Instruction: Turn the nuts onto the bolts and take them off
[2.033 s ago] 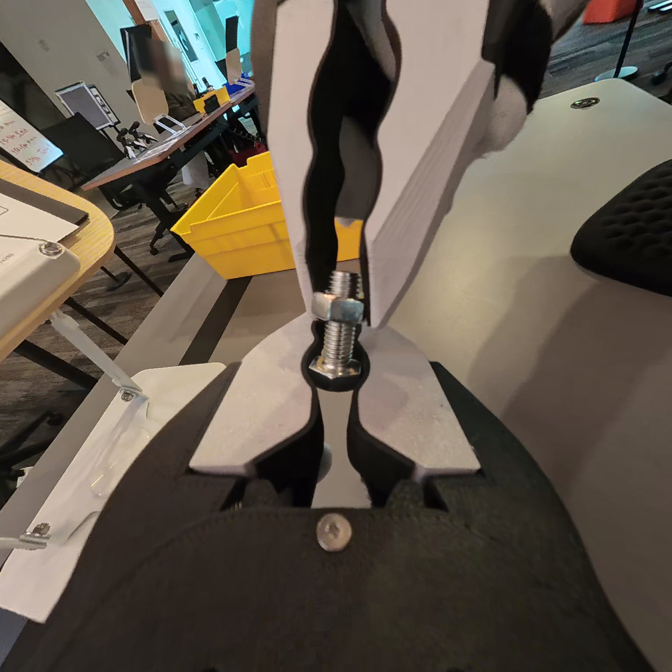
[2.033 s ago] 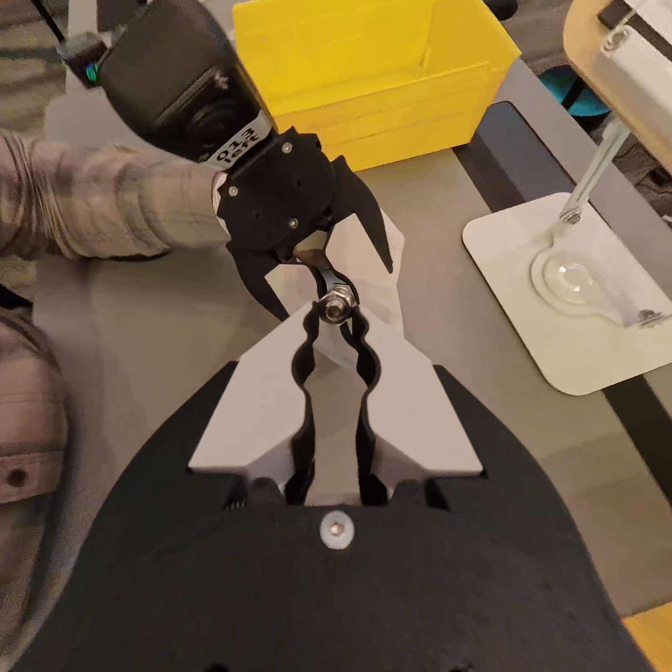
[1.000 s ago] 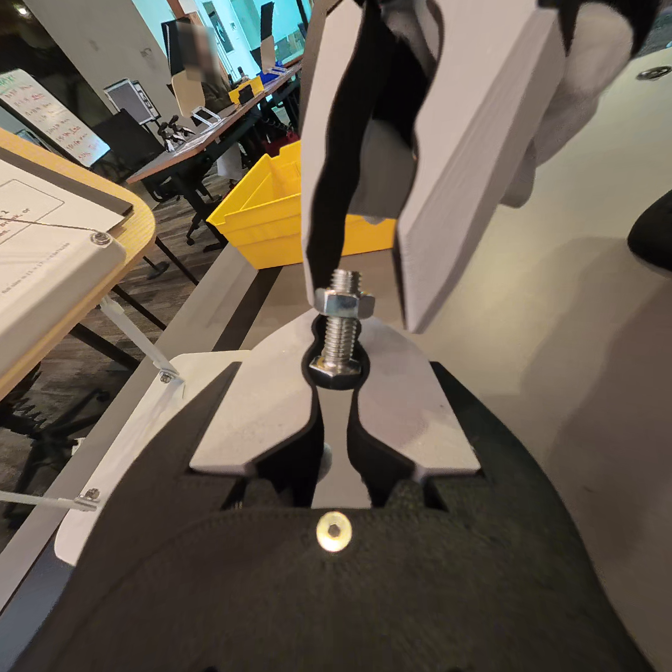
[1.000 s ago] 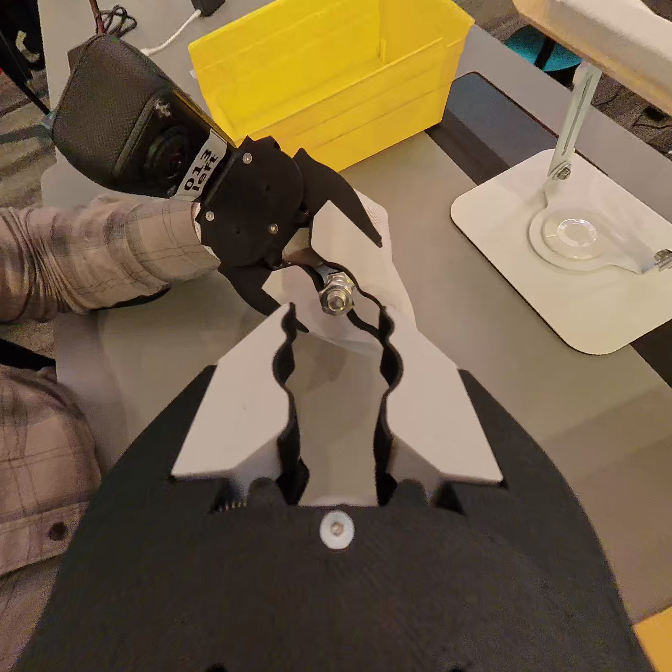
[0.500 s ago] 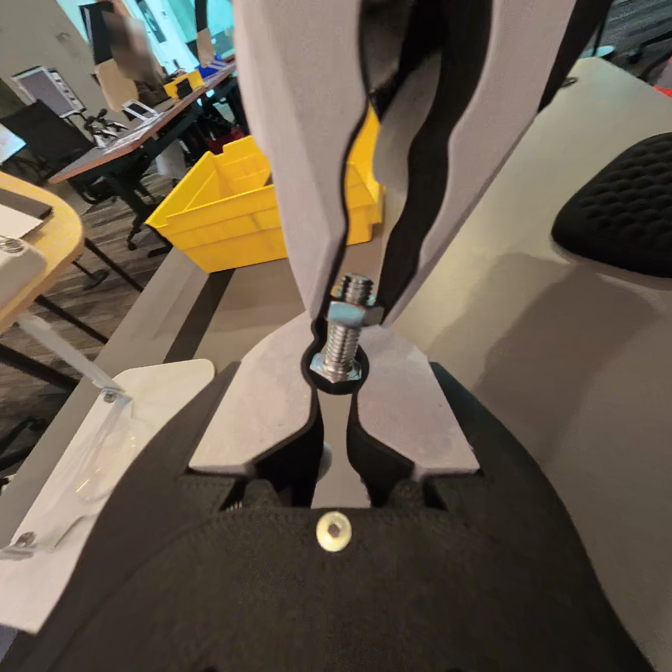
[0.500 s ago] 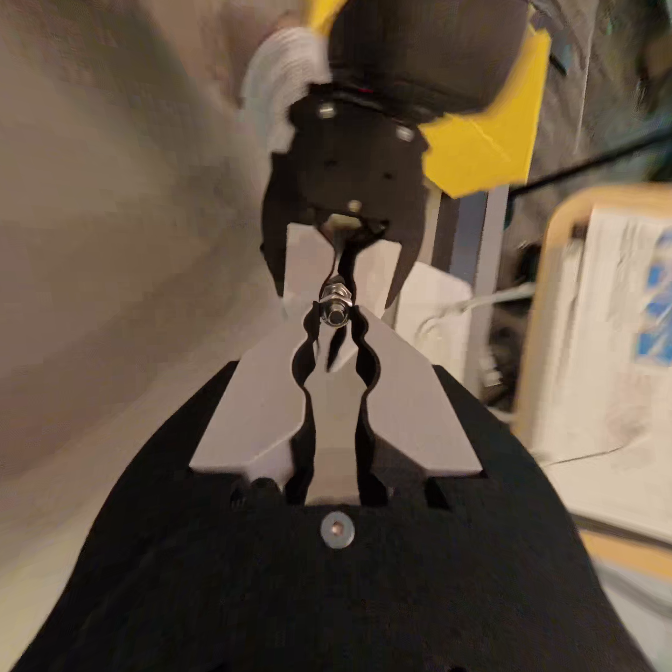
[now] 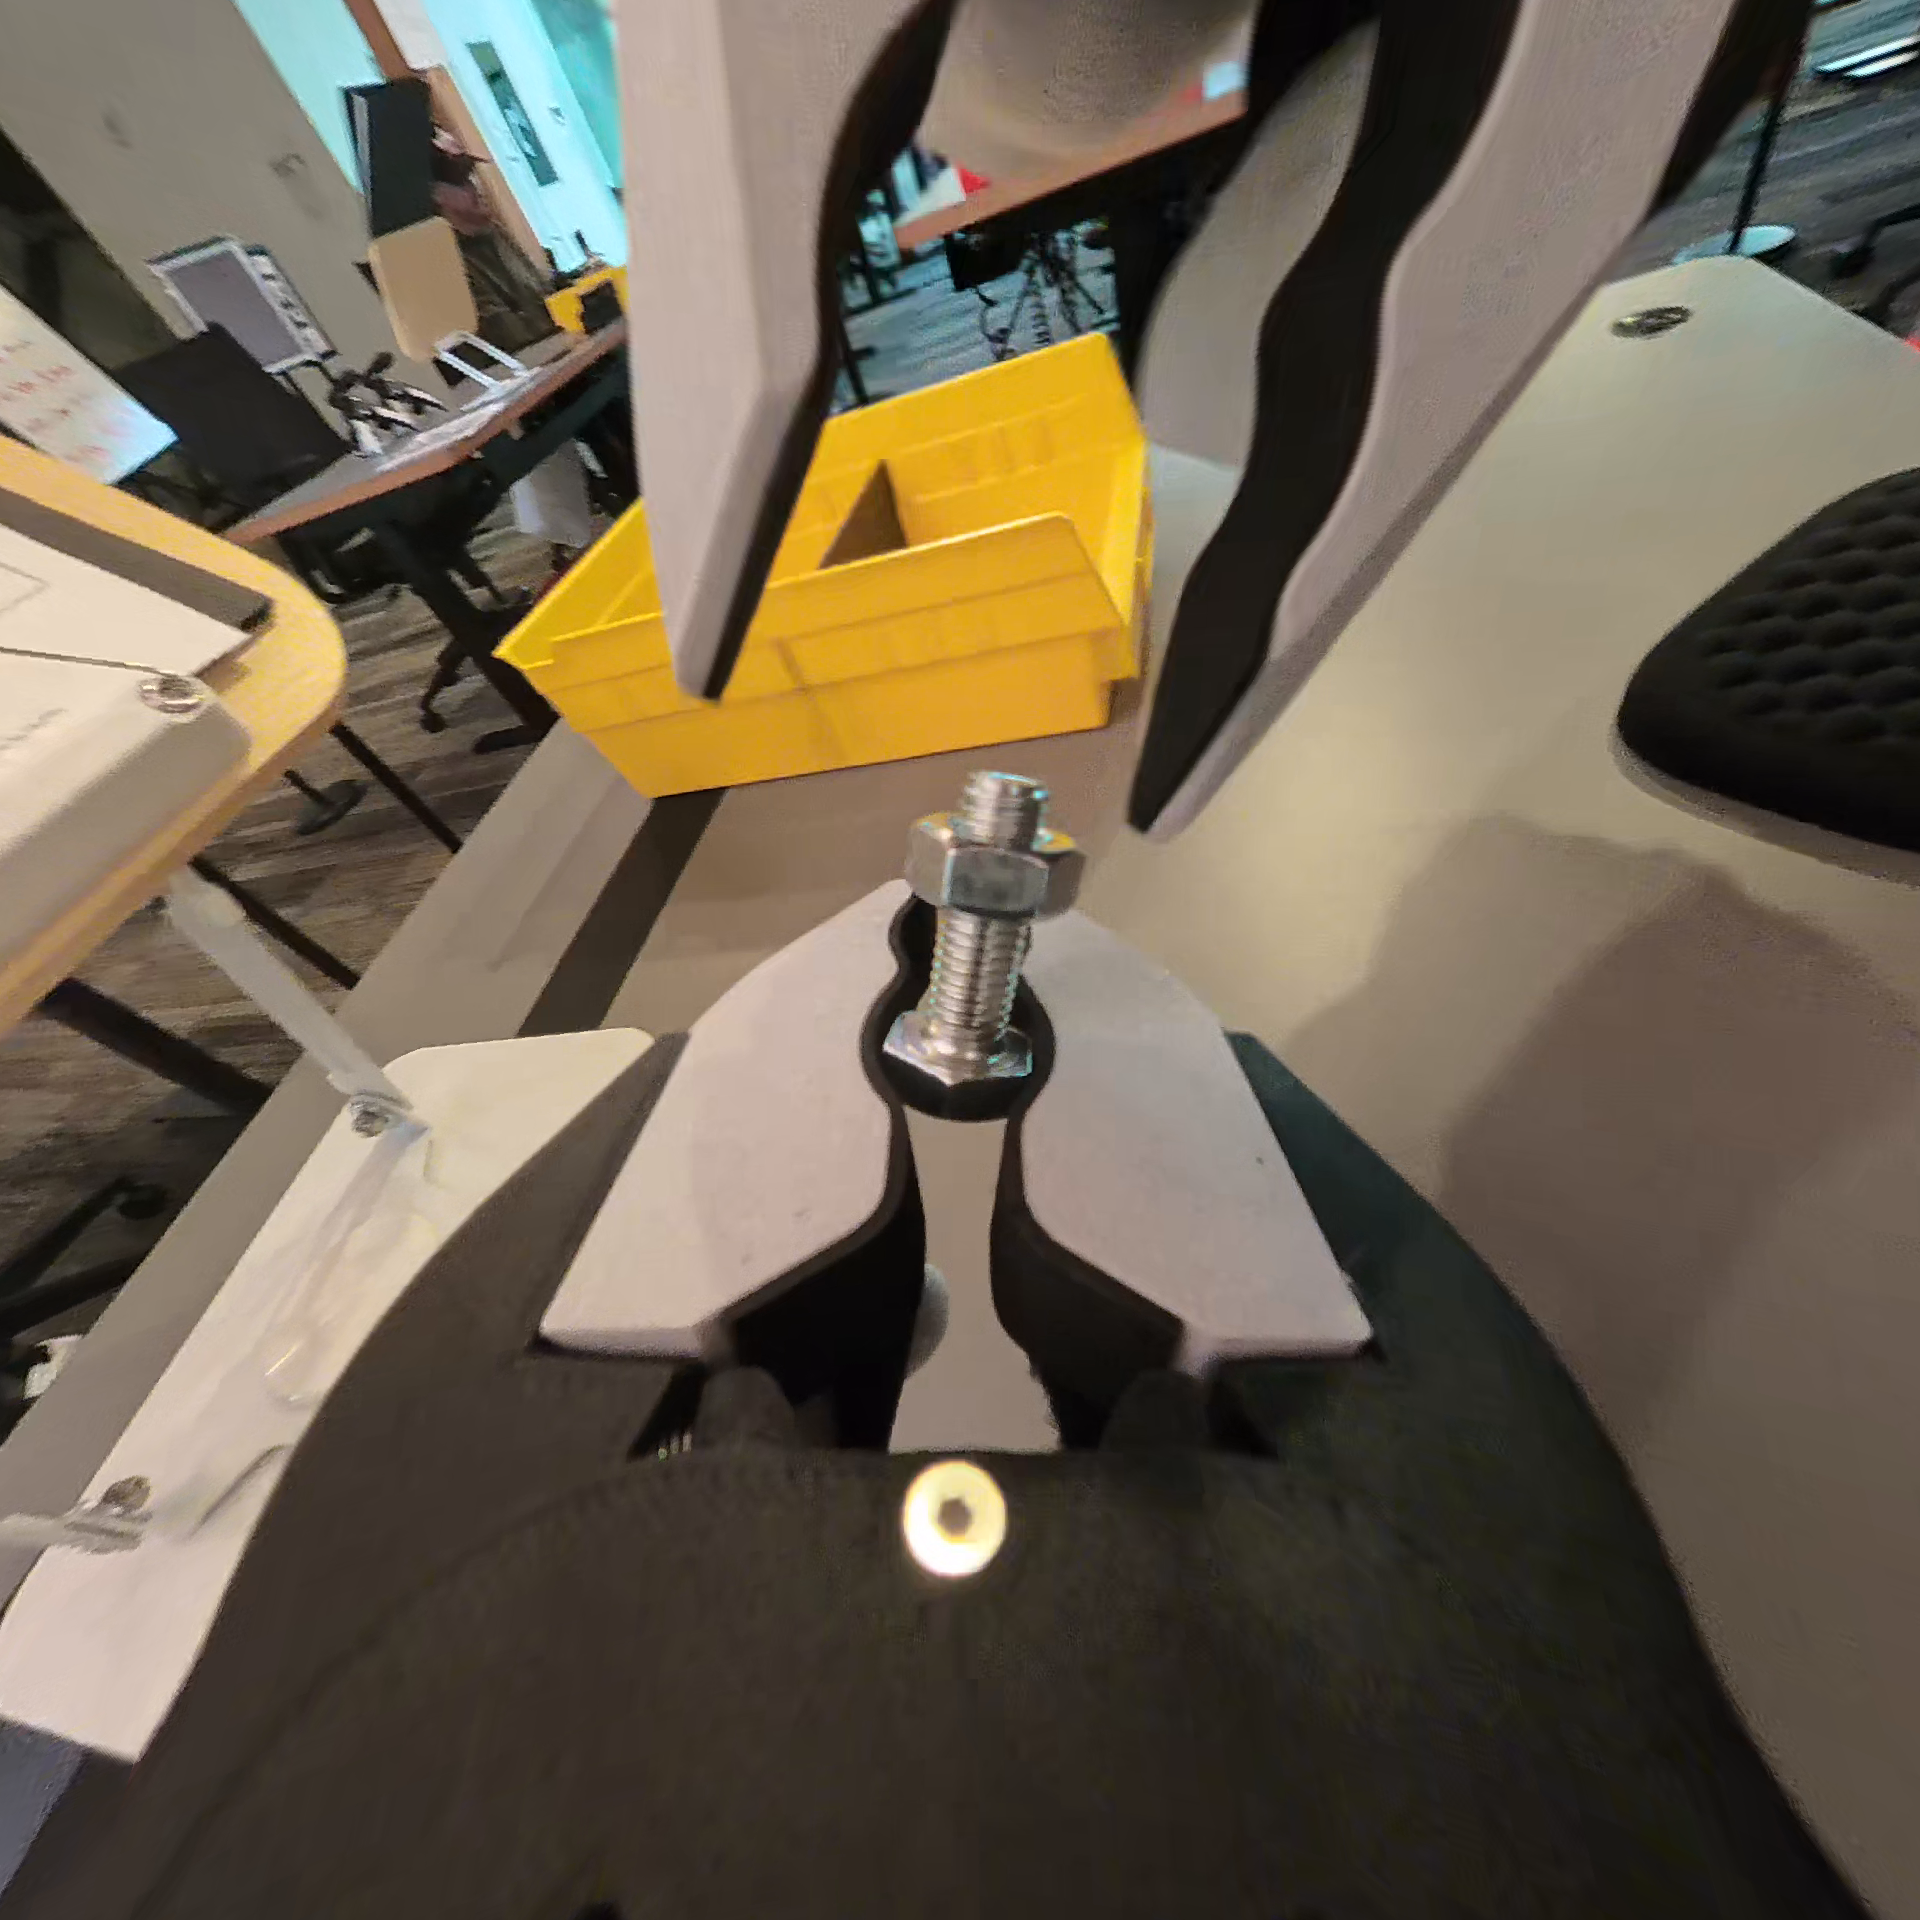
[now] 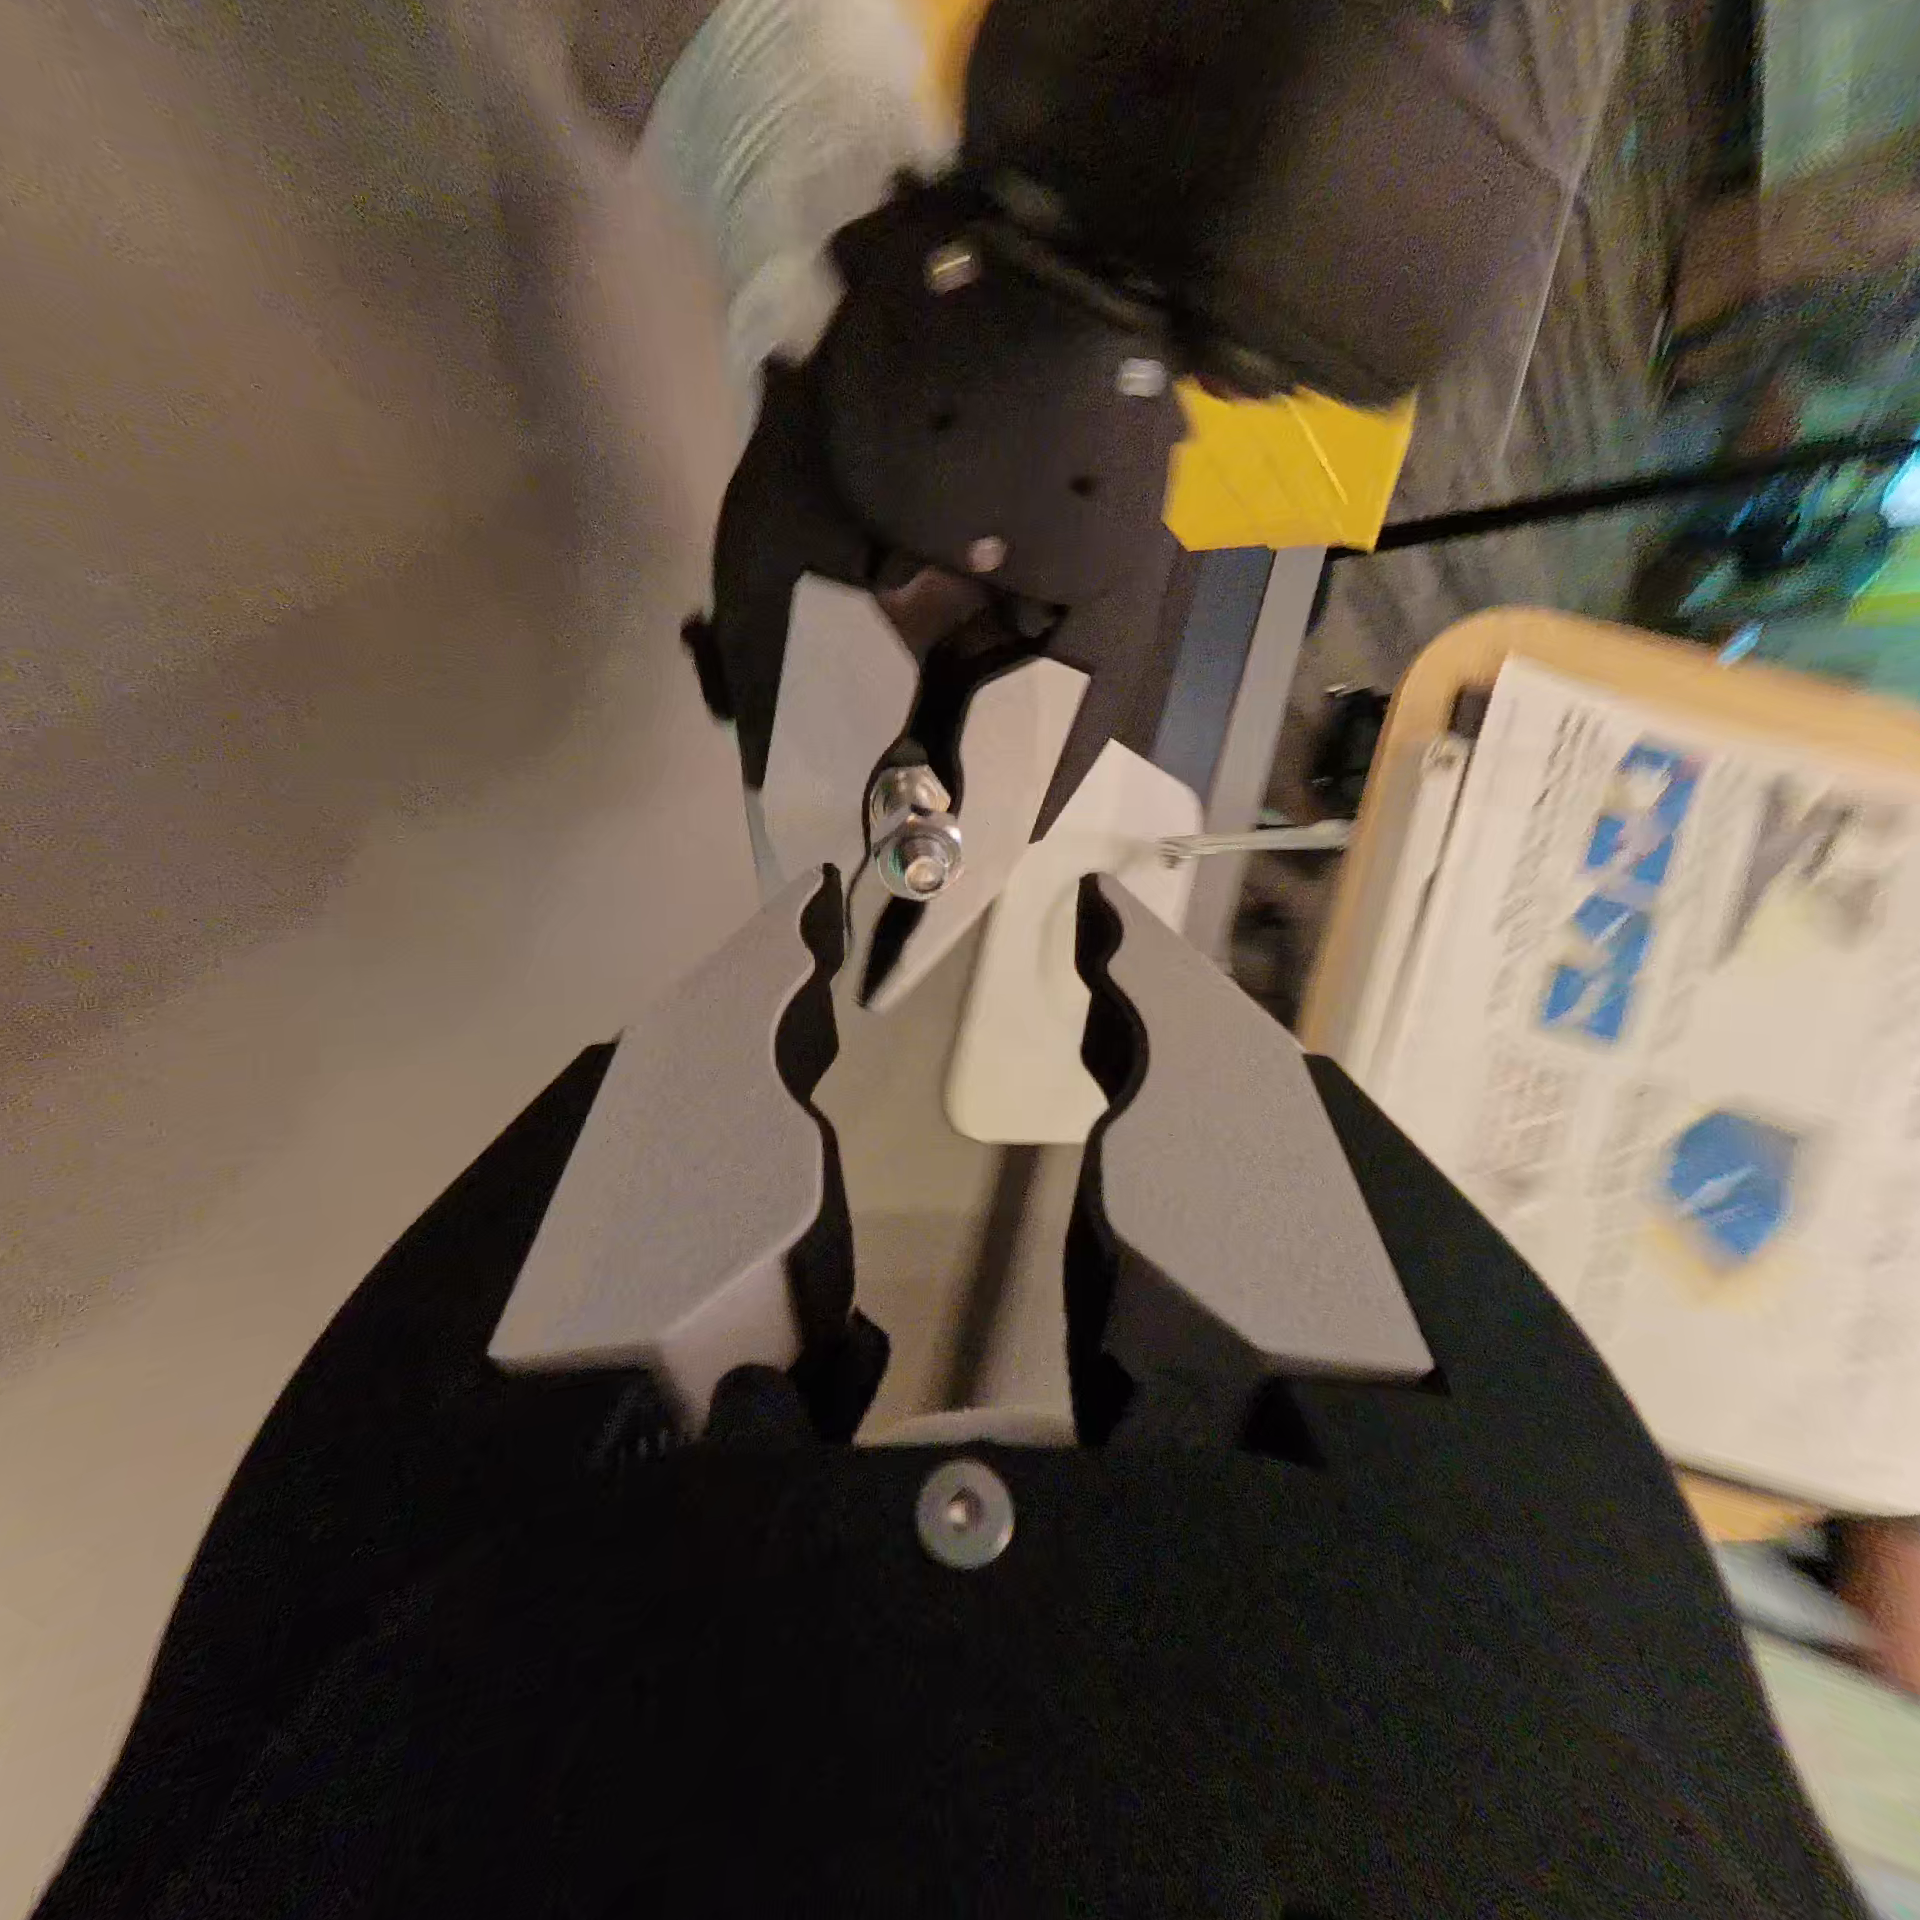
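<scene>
My left gripper point(image 7: 961, 935) is shut on a silver bolt point(image 7: 977, 971), gripping it at its hex head, threads pointing away from the camera. A hex nut point(image 7: 995, 876) sits on the threads near the bolt's tip. My right gripper point(image 7: 925, 758) hangs just above the nut, open, fingers apart on either side and not touching it. In the blurred right wrist view my right gripper point(image 8: 954, 883) is open just short of the nut point(image 8: 920, 847), with the left gripper point(image 8: 914, 790) behind it holding the bolt.
A yellow bin point(image 7: 883, 644) stands on the grey table point(image 7: 1455, 1039) beyond the grippers. A white stand base point(image 7: 312, 1247) lies at the left, a wooden board with papers point(image 7: 125, 665) above it. A black padded cushion point(image 7: 1787, 665) is at the right.
Half a second ago my right gripper was shut on the nut. It has now opened, let go and drawn slightly back. The left gripper still holds the bolt.
</scene>
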Demonstrator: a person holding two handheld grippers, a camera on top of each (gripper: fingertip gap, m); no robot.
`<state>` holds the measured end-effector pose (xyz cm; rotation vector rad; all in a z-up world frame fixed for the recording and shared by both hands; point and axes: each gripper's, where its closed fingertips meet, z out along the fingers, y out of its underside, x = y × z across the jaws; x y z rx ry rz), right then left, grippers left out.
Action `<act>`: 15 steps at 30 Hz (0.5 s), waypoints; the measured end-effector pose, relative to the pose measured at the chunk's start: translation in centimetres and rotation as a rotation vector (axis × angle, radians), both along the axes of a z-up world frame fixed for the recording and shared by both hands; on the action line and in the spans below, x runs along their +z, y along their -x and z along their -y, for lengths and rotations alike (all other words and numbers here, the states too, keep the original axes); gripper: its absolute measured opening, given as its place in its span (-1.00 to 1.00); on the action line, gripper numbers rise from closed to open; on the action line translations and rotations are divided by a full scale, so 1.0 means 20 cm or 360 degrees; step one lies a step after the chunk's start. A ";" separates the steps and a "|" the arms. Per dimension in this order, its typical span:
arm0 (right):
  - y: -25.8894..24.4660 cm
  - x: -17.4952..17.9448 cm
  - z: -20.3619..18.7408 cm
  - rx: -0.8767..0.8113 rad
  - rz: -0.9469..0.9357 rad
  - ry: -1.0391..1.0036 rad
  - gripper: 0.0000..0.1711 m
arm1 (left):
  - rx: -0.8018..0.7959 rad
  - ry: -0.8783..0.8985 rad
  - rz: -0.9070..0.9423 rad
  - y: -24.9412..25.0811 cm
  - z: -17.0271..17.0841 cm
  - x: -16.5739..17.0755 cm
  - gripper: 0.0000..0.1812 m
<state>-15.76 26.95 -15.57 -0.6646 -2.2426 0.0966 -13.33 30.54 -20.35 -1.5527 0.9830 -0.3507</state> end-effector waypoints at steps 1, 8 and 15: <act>0.00 0.02 0.00 -0.0144 -0.0053 0.0279 -0.51 | 0.0030 -0.0015 0.0003 0.01 -0.01 0.01 -0.89; 0.00 -0.11 0.02 -0.0781 -0.0089 0.1530 -0.62 | 0.0153 -0.0079 -0.0060 0.02 -0.06 0.00 -0.89; 0.00 -0.13 0.01 -0.0594 -0.0085 0.1203 -0.84 | 0.0062 -0.0026 -0.0056 -0.01 -0.02 -0.02 -0.88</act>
